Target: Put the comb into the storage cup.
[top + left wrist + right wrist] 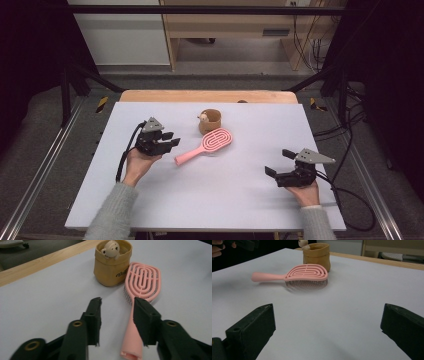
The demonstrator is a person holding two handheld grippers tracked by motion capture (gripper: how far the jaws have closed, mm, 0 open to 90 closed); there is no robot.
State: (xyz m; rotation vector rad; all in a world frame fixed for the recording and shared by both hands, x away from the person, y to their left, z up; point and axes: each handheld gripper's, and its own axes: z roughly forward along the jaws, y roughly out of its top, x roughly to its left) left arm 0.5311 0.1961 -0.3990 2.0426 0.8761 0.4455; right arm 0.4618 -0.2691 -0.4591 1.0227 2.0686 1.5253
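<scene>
The pink hairbrush [207, 144] lies bristles-down on the white table [225, 200], near centre, its handle pointing toward 8 o'clock and its oval head toward 2 o'clock in the high view. The head rests just beside a tan fabric pouch [211, 121], which stands upright at the brush's 12 o'clock with a small bear figure [203, 118] at its rim.

The left gripper [169, 141] sits at 9 o'clock from the brush, jaws released with a moderate gap. In the left gripper view the handle end lies just beside one jaw, not between the two; contact cannot be determined.

The right gripper [279, 162] is at 4 o'clock, well apart from the brush, jaws spread wide and holding nothing, low over bare table.
</scene>
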